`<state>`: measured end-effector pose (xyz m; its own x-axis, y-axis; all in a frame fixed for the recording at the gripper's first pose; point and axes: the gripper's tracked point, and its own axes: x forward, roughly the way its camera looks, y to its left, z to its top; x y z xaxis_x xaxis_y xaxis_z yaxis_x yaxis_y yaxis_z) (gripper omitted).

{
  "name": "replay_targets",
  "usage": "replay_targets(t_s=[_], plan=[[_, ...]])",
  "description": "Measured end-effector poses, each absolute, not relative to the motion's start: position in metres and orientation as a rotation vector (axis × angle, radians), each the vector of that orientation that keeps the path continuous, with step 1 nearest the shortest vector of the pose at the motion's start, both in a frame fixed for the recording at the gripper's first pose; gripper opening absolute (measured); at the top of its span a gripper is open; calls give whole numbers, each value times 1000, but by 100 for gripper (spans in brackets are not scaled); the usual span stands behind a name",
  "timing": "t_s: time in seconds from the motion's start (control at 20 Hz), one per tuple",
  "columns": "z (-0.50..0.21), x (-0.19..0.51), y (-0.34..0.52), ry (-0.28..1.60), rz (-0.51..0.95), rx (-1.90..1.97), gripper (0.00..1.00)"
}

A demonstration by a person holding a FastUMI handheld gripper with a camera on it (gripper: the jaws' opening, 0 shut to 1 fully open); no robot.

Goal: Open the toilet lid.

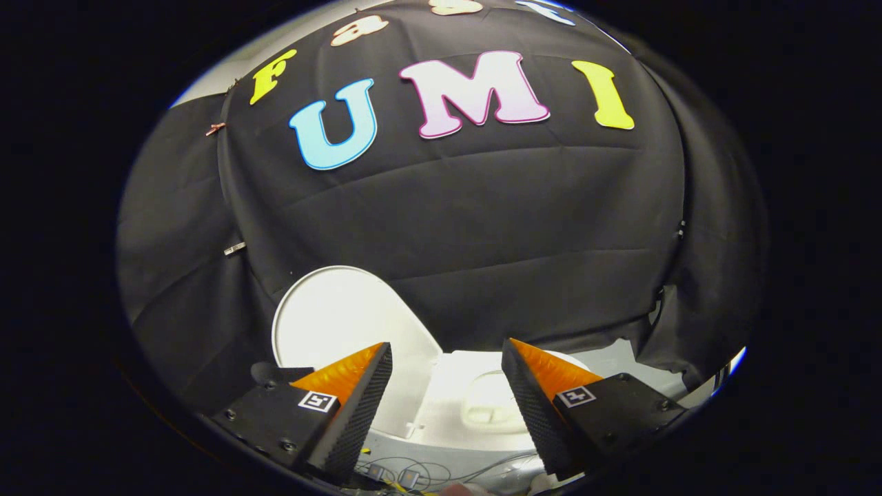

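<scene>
My tongs [446, 406] stand wide apart, nothing between the fingers, no contact with anything. Toilet lid [337, 324] is up: it stands raised beyond my left finger, its pale inner face turned toward me, its top edge resting on or very near the black cloth wall [482, 227] — cannot tell whether it touches. Toilet body [475, 406] sits just ahead, between and beyond the fingers, with a recessed panel on its top surface. Thin cables [413, 475] lie low, just under the fingertips.

Judgement: the opening looks done or nearly so.

Risks from here:
- Lid may not be past its balance point. With only slack cloth behind it, it could tip forward and drop shut once left alone.
- My left finger is close to the lid's lower edge. A careless pull-back could catch the rim and drag it down.
- Dipping the tongs on withdrawal could snag the cables.
</scene>
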<state>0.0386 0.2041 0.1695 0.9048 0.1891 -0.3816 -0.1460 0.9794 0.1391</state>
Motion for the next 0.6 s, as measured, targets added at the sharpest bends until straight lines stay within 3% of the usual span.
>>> replay_targets(t_s=[0.25, 0.6], plan=[[127, 47, 147, 297, 195, -26, 99], [66, 34, 90, 197, 101, -61, 99]])
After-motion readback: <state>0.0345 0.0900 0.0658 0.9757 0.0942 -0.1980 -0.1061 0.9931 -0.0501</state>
